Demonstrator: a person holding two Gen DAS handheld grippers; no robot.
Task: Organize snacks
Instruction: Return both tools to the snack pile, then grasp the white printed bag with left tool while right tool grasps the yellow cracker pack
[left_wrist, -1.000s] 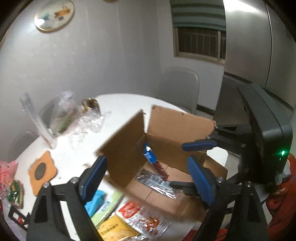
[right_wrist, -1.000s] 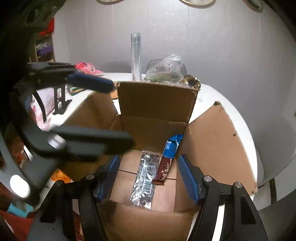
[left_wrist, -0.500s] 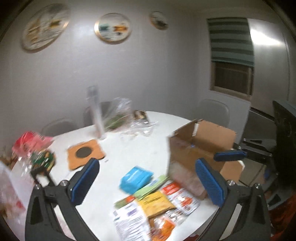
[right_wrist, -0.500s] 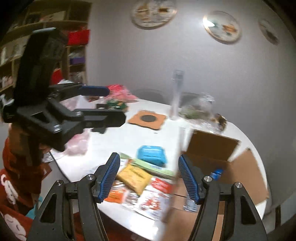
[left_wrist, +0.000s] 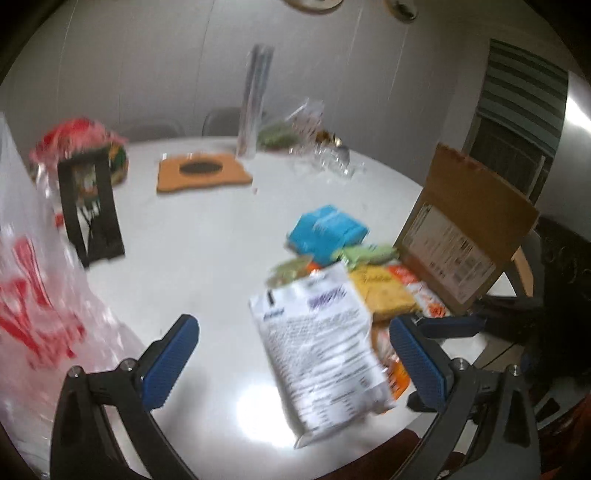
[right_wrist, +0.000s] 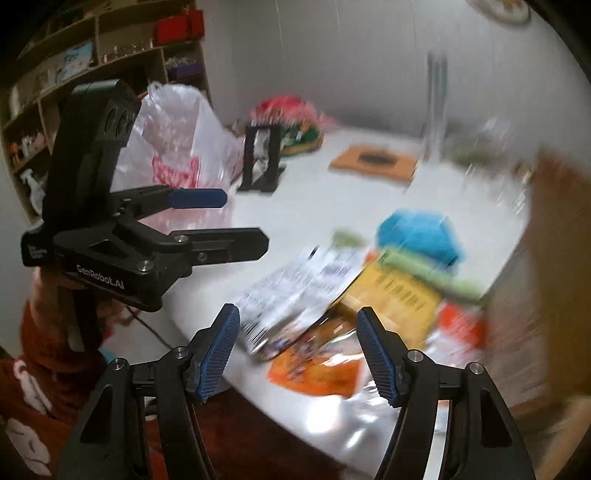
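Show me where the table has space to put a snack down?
Bare white table lies between the black stand, orange mat and blue packet. By the cardboard box, packets pile up.

Snack packets (right_wrist: 388, 295) smeared by blur — cardboard box (right_wrist: 546, 258) cut off.

A pile of snack packets (left_wrist: 376, 291) lies on the table (left_wrist: 192, 251) near its front edge, just left of the cardboard box (left_wrist: 465, 225). Behind the pile, toward the wall, lie a mat (left_wrist: 203, 171) and an upright clear tube (left_wrist: 255, 107). A stand (left_wrist: 92, 206) is at the left, with a plastic bag (left_wrist: 33, 295) in front of it.
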